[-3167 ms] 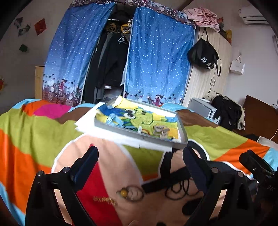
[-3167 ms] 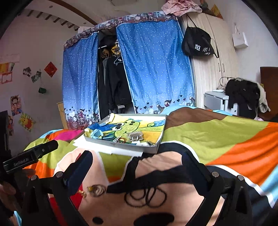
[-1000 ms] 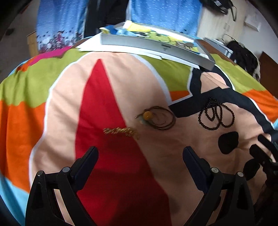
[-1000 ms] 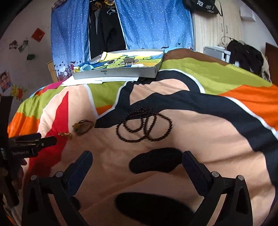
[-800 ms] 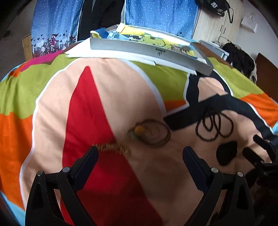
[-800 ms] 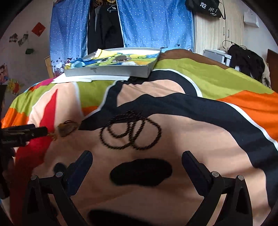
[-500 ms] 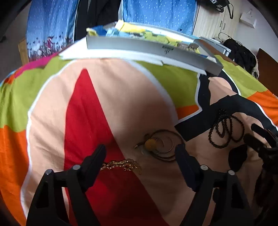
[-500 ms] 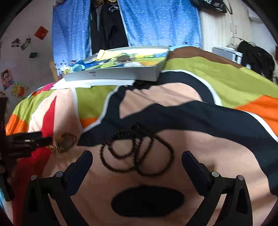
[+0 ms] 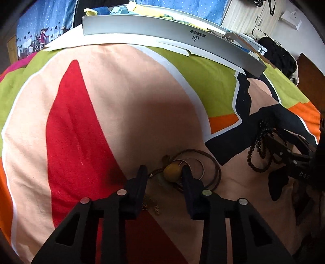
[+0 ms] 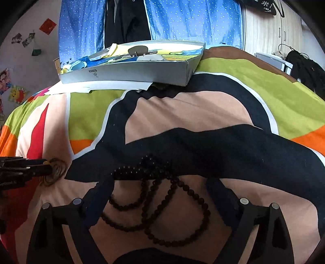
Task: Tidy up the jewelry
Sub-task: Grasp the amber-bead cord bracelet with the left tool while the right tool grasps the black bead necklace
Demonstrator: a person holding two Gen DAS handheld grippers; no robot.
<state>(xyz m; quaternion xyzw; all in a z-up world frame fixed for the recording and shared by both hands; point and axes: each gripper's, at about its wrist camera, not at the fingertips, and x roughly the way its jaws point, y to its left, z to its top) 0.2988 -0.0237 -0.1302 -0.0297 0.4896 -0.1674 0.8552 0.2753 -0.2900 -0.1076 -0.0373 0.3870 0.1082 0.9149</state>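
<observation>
A brown cord necklace [image 9: 211,162] with a yellow bead [image 9: 172,172] lies on the colourful bedspread [image 9: 101,121]. My left gripper [image 9: 164,172] is down over it, its jaws narrowed: the bead touches the right finger and a small gap stays at the left one. A gold chain [image 9: 151,205] lies under that gripper. A black bead necklace [image 10: 158,203] lies in loops between the wide-open fingers of my right gripper [image 10: 160,193]. The right gripper [image 9: 284,156] also shows at the black beads [image 9: 258,146] in the left wrist view. The left gripper [image 10: 48,168] shows at the far left.
A shallow grey box [image 10: 132,69] lined with cartoon-print paper holds small items at the far side of the bed, on white paper [image 9: 67,40]. Blue curtains [image 10: 182,18], hanging clothes and a wooden wardrobe [image 10: 264,30] stand behind.
Both grippers have dropped toward the bedspread. The left one moved onto the cord necklace and narrowed its jaws around the yellow bead. The right one came down over the black beads.
</observation>
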